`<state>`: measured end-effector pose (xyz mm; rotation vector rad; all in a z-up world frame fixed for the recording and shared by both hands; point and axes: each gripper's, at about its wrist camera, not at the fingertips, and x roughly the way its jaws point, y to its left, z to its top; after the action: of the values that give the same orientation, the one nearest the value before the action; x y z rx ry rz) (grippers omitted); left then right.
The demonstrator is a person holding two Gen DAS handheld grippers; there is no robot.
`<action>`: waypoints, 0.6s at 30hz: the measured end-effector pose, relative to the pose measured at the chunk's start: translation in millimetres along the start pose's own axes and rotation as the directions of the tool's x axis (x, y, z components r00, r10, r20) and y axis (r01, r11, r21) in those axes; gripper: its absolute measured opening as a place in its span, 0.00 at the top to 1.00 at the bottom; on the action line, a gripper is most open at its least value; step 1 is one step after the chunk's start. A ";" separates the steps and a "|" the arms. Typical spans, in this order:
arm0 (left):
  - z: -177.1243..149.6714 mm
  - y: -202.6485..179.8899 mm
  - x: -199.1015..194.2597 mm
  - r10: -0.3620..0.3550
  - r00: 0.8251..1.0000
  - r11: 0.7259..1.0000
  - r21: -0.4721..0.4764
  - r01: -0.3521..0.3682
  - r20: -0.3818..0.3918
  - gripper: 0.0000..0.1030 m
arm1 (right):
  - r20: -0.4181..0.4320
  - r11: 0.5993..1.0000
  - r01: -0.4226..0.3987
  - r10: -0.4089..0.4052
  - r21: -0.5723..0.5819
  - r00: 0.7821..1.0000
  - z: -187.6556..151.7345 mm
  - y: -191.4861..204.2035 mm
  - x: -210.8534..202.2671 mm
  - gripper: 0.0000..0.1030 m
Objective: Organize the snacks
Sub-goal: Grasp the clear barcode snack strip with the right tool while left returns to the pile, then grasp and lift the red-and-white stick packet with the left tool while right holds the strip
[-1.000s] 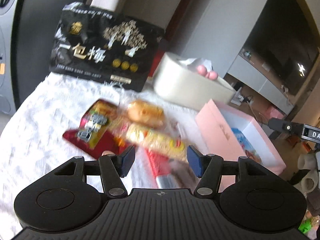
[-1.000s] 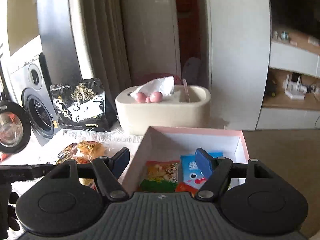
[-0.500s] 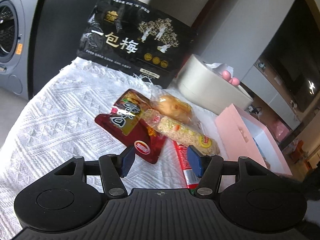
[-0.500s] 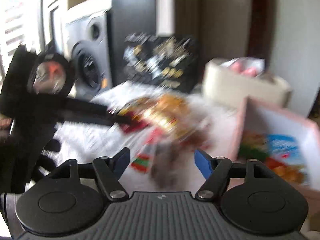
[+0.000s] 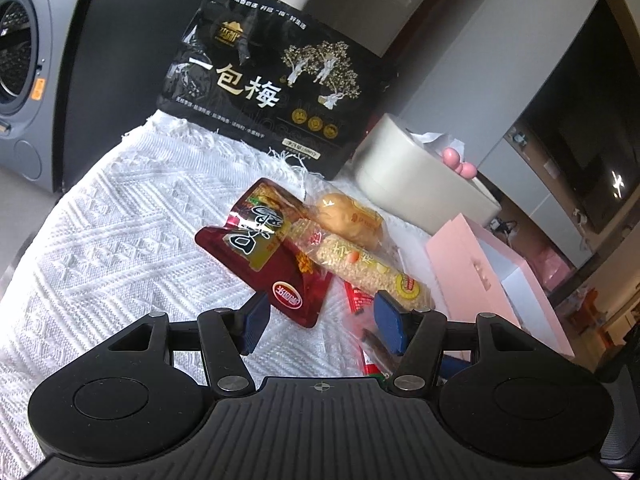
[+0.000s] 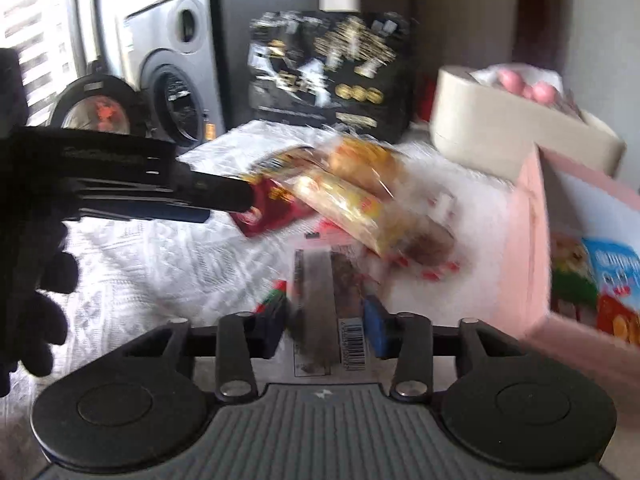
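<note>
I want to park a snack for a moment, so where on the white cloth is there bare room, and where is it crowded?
Bare: the wide stretch of white woven cloth between the dark red foil pouch and the cloth's washing-machine-side edge, up to the big black plum bag. Crowded: from the pouch across the clear-wrapped rice bar and round bun to the pink cardboard box.

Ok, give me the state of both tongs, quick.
Left tongs: open, holding nothing, above the red snack pouch.
Right tongs: jaws have just been closing around the clear-wrapped snack packet; blur hides whether the pads press yet.
</note>
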<state>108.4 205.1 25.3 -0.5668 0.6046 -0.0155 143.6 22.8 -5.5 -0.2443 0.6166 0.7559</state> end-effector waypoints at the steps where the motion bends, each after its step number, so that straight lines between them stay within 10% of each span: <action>1: -0.3 -0.1 -0.4 0.003 1.000 1.000 0.000 -0.003 -0.001 0.39 | 0.005 1.000 -0.004 0.004 -0.007 1.000 2.6 2.3 -0.5 0.62; 10: 1.4 -15.2 3.8 -0.018 0.999 0.999 0.028 0.018 -0.030 0.39 | 0.080 1.000 0.026 -0.025 -0.015 0.996 10.4 -4.1 -36.7 0.62; 18: -7.8 -75.6 49.3 0.051 0.988 0.963 0.268 -0.011 -0.143 0.39 | 0.001 0.997 0.063 -0.063 0.040 0.998 -28.1 -23.1 -46.1 0.62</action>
<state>156.1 128.4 32.2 -0.2955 0.7438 -0.1090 121.7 -31.5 -0.4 -0.2252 0.6185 0.6828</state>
